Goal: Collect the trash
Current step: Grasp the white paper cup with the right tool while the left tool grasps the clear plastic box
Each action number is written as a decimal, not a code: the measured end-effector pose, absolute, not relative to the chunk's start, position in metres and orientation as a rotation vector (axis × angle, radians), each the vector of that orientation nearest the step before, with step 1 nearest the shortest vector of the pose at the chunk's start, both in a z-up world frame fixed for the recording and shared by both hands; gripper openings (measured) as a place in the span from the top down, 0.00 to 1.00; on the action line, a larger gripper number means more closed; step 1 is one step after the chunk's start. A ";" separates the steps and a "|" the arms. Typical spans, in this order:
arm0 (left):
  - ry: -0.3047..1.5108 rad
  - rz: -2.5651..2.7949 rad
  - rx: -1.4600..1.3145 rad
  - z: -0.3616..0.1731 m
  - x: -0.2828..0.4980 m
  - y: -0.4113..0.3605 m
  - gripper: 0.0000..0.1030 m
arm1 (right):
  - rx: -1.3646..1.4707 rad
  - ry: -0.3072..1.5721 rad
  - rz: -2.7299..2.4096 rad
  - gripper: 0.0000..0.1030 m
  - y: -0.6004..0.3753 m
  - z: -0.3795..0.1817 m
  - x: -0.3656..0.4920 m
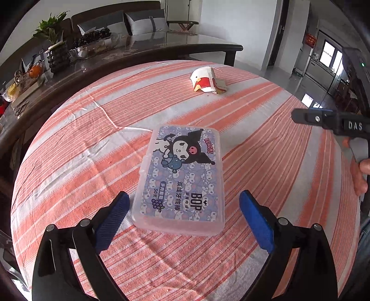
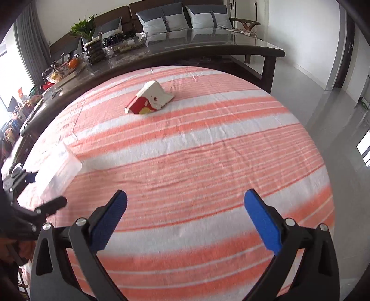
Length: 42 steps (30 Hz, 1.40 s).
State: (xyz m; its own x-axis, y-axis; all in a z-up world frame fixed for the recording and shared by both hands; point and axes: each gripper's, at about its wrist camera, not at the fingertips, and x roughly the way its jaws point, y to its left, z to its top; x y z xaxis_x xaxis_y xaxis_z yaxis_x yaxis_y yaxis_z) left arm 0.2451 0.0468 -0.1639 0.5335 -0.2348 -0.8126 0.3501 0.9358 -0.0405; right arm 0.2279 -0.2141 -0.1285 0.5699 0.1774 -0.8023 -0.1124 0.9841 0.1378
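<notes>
A flat clear plastic box (image 1: 182, 178) with a purple cartoon label lies on the striped tablecloth (image 1: 69, 150). My left gripper (image 1: 185, 203) is open, its blue pads on either side of the box's near end, apart from it. A crumpled red and white paper carton (image 1: 208, 79) lies at the far side of the table; in the right wrist view the carton (image 2: 151, 98) is well ahead. My right gripper (image 2: 185, 201) is open and empty above bare cloth. The box shows blurred at the left edge there (image 2: 59, 171). The right gripper's body shows at the right in the left wrist view (image 1: 333, 122).
A dark glass-topped table (image 1: 138, 49) stands just beyond the cloth, with a potted plant (image 1: 54, 46), a glass bowl (image 1: 97, 44) and clutter on it. A sofa with cushions (image 2: 185, 18) is behind. Open tiled floor (image 2: 323, 104) lies to the right.
</notes>
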 end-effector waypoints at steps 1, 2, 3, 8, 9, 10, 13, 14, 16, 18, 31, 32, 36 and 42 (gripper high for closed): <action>0.955 -0.339 0.136 -0.166 0.246 0.046 0.06 | 0.072 0.948 0.185 0.07 -0.204 -0.123 0.245; 0.956 -0.332 0.149 -0.166 0.246 0.044 0.06 | 0.065 0.955 0.200 0.11 -0.192 -0.119 0.263; 0.958 -0.326 0.163 -0.167 0.246 0.042 0.05 | 0.063 0.968 0.211 0.15 -0.180 -0.118 0.281; 0.958 -0.314 0.151 -0.167 0.247 0.043 0.05 | 0.116 1.037 0.185 0.38 -0.130 -0.133 0.352; 0.958 -0.309 0.151 -0.168 0.248 0.043 0.05 | 0.105 1.032 0.166 0.38 -0.123 -0.136 0.361; 0.958 -0.307 0.154 -0.168 0.248 0.043 0.05 | 0.074 1.026 0.143 0.38 -0.116 -0.139 0.367; 0.960 -0.310 0.147 -0.168 0.249 0.043 0.05 | -0.015 1.046 0.086 0.37 -0.107 -0.154 0.379; 0.960 -0.311 0.145 -0.167 0.249 0.044 0.05 | -0.031 1.044 0.076 0.45 -0.109 -0.156 0.379; 0.960 -0.311 0.145 -0.168 0.250 0.044 0.05 | -0.045 1.014 0.090 0.56 -0.119 -0.152 0.373; 0.960 -0.311 0.145 -0.168 0.250 0.045 0.05 | -0.077 0.995 0.109 0.66 -0.129 -0.147 0.360; 0.959 -0.299 0.158 -0.168 0.249 0.043 0.04 | -0.326 0.930 0.354 0.65 -0.189 -0.136 0.161; 0.959 -0.299 0.159 -0.168 0.249 0.042 0.04 | -0.336 0.937 0.351 0.64 -0.188 -0.140 0.153; 0.959 -0.299 0.159 -0.168 0.249 0.043 0.04 | -0.360 0.946 0.335 0.60 -0.182 -0.154 0.137; 0.958 -0.299 0.159 -0.169 0.249 0.043 0.04 | -0.271 0.968 0.351 0.43 -0.188 -0.156 0.140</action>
State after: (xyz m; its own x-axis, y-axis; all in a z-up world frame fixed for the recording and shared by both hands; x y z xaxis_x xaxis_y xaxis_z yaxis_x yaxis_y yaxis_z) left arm 0.2489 0.0426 -0.1687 0.5381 -0.1801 -0.8234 0.3201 0.9474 0.0020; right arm 0.1395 -0.1879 -0.1562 0.5178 0.1690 -0.8386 -0.4071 0.9109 -0.0679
